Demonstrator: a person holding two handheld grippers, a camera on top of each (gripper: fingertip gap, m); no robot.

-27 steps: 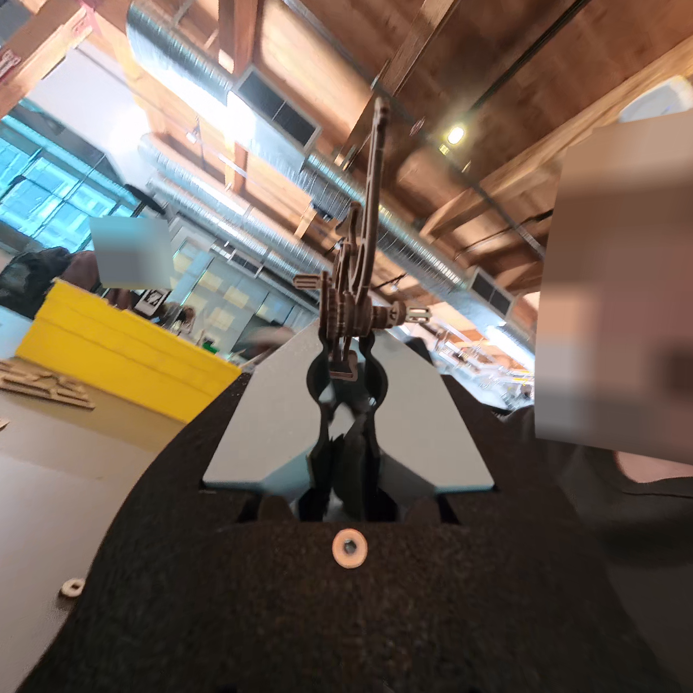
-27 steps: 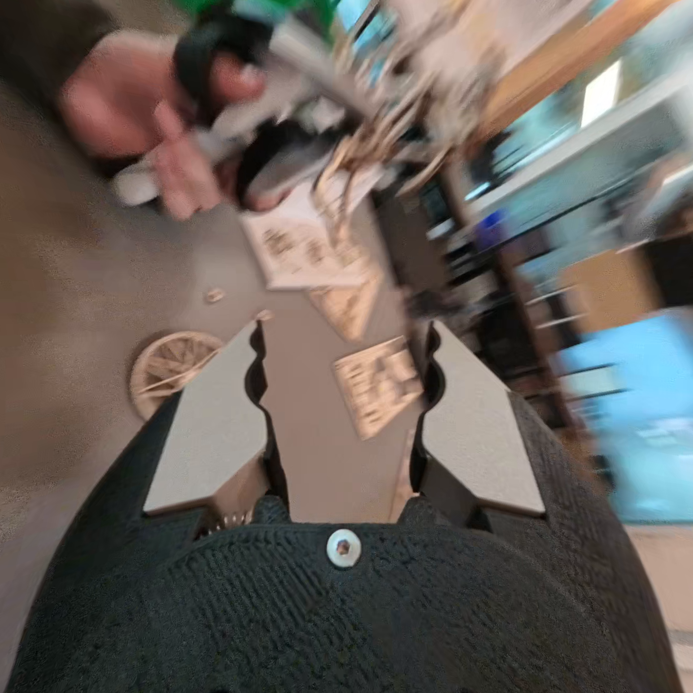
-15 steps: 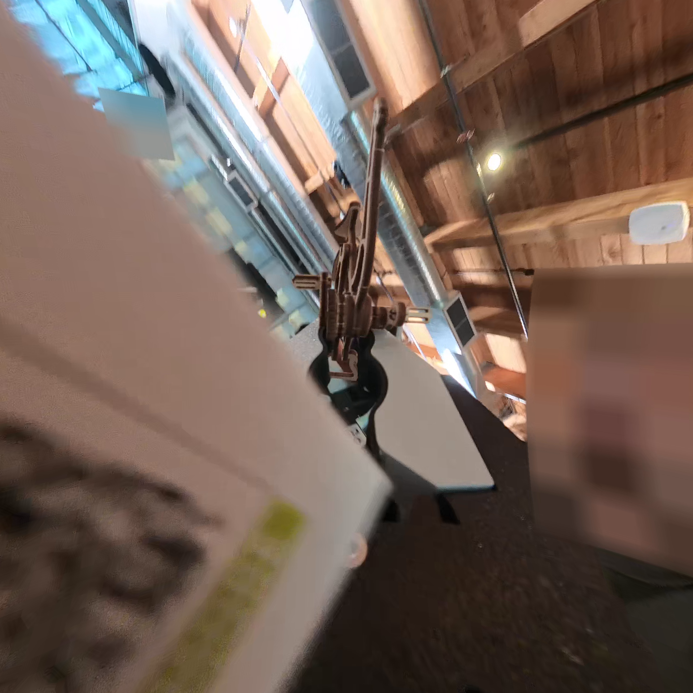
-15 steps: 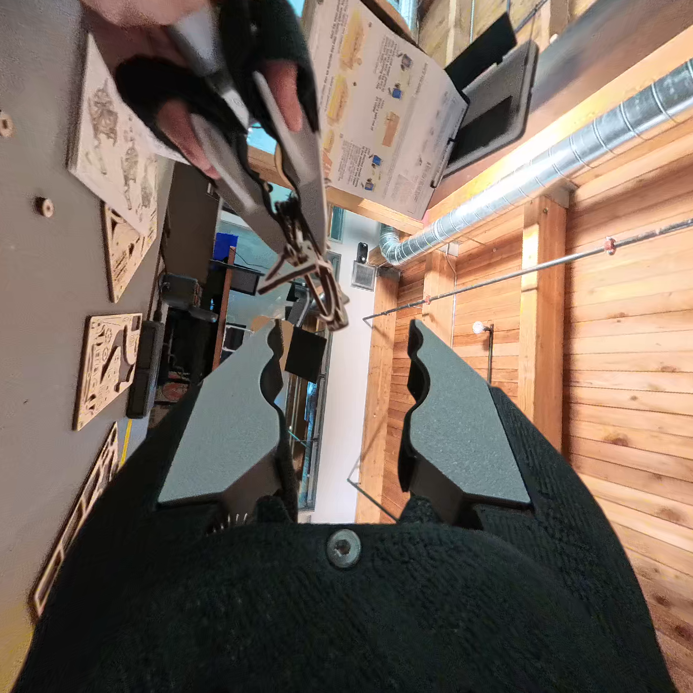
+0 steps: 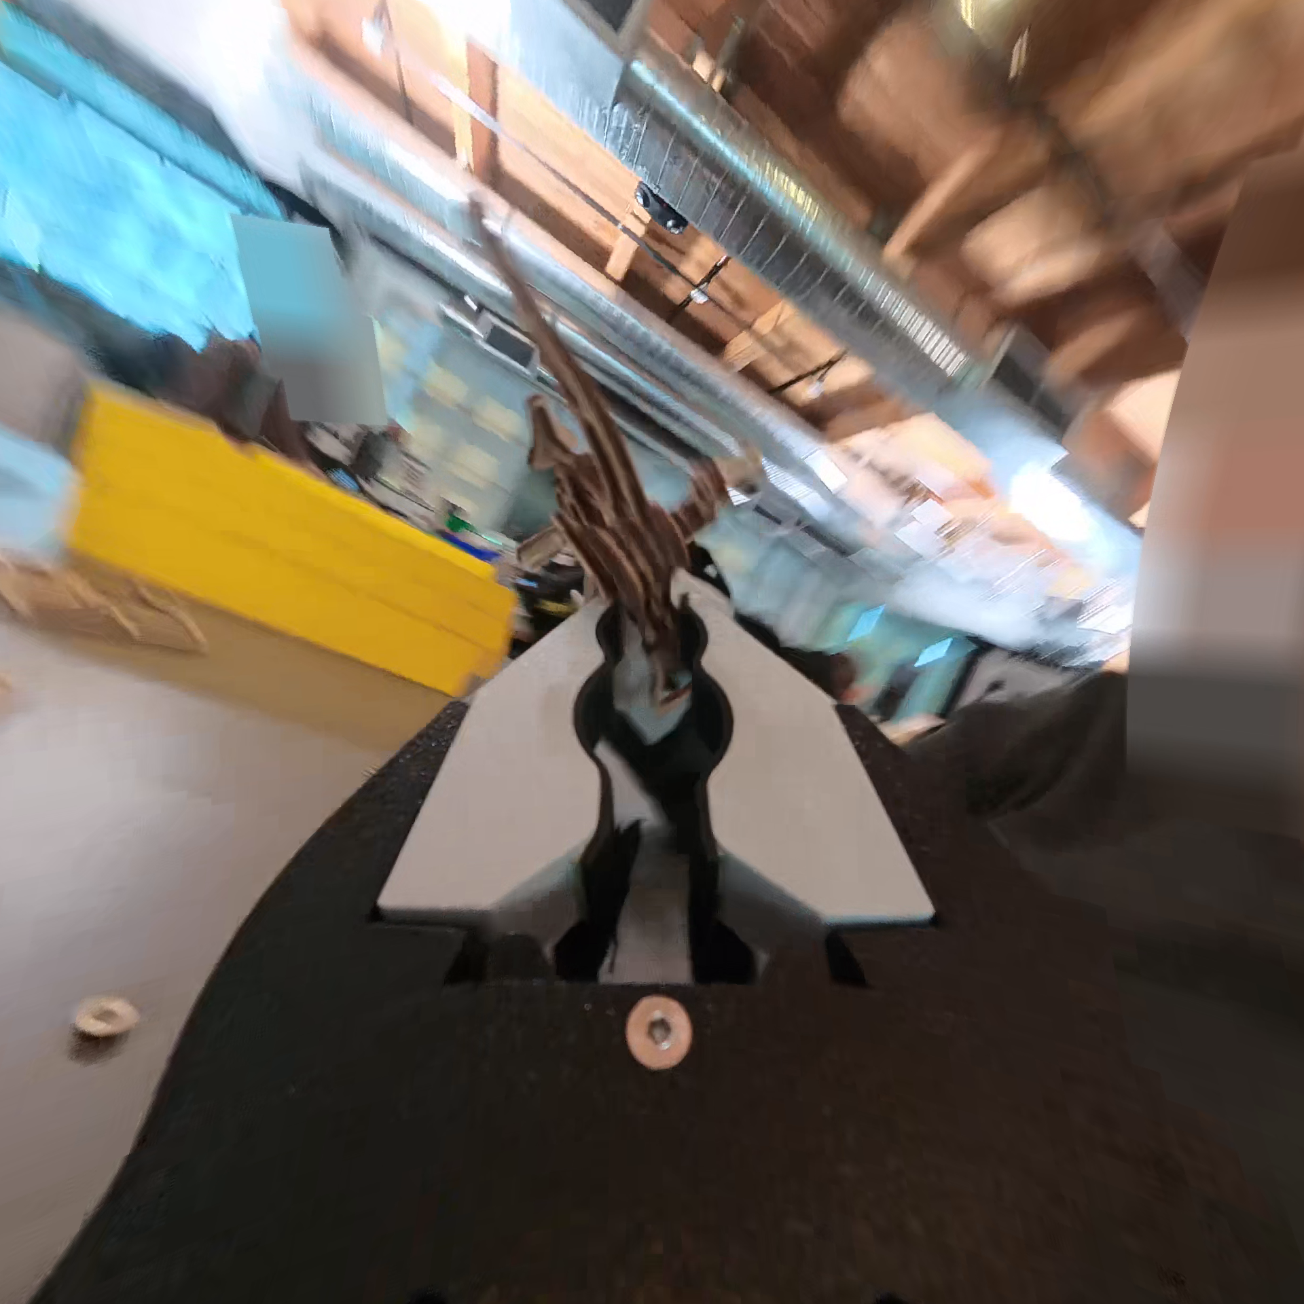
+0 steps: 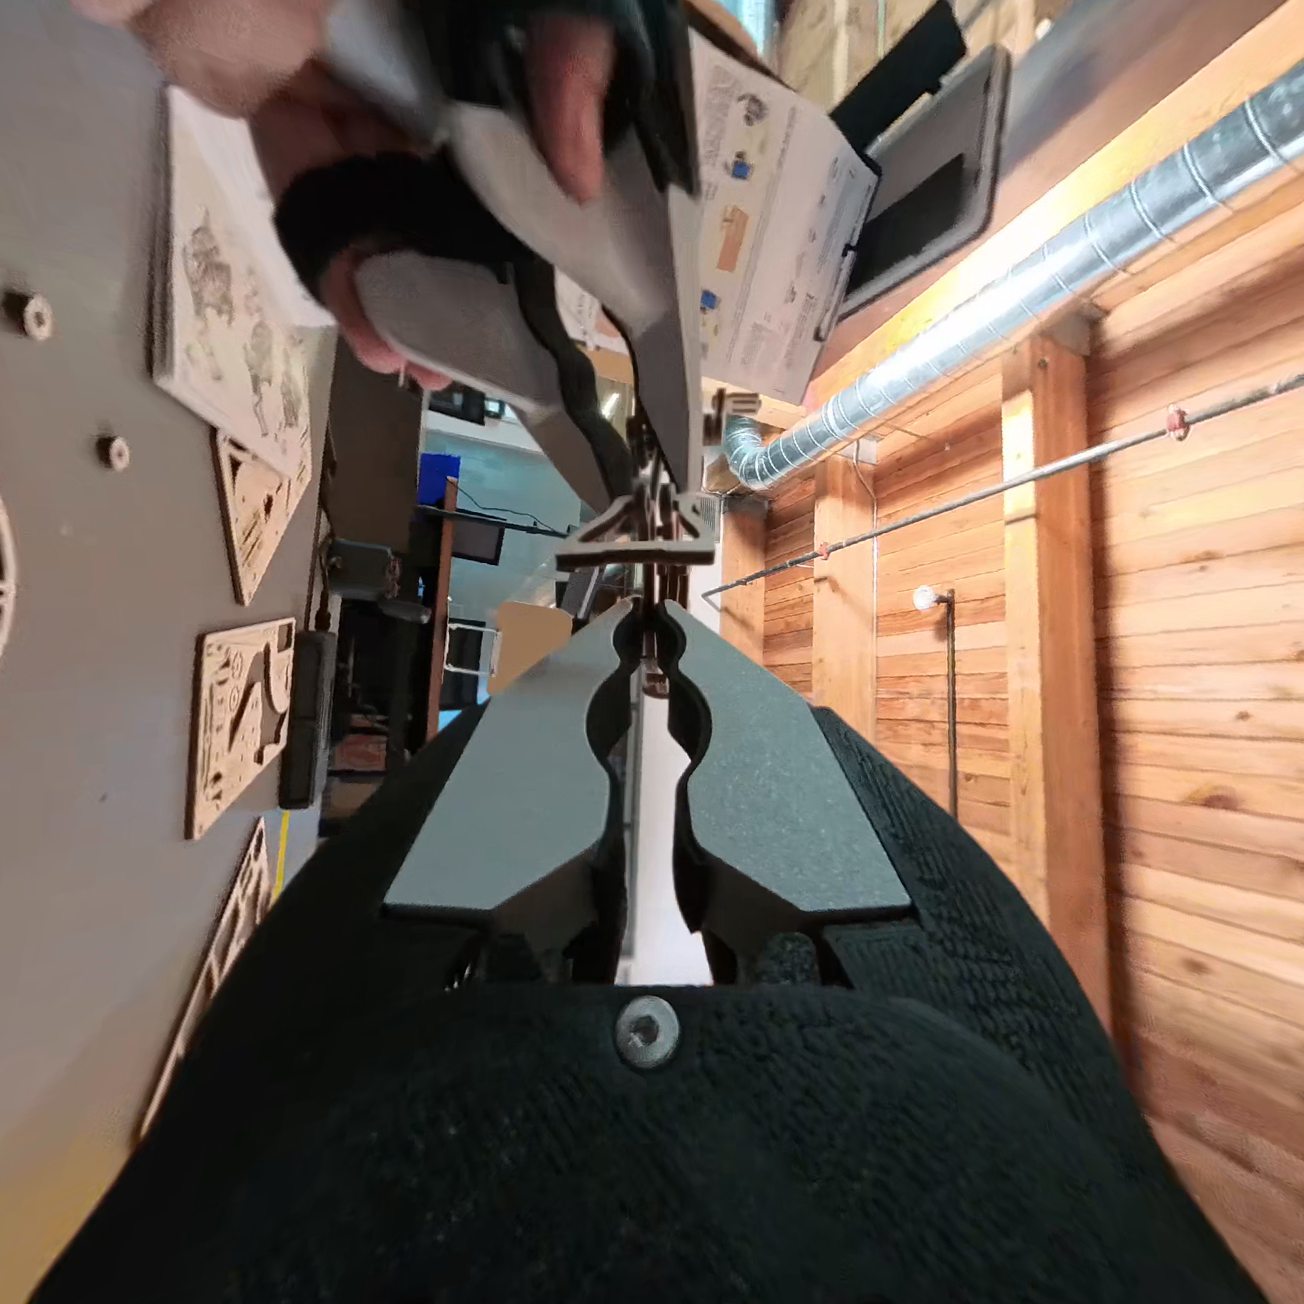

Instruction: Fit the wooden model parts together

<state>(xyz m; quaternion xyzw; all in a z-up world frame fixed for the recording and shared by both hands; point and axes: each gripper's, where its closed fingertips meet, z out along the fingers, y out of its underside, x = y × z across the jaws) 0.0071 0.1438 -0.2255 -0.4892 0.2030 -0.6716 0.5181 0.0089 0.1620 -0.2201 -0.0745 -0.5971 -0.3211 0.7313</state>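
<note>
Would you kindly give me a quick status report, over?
Left gripper shut on wooden model assembly. Right gripper shut on its slim end. Held in the air; nothing blocking.

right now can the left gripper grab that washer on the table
Probably not yet: the left gripper is shut on the model, so its jaws are full. The washer itself lies in the open on the table, with nothing over it.

In the right wrist view the wooden model sits between the right claw below and the left claw above, with part sheets on the tabletop at left and an instruction sheet behind the left claw.
</note>
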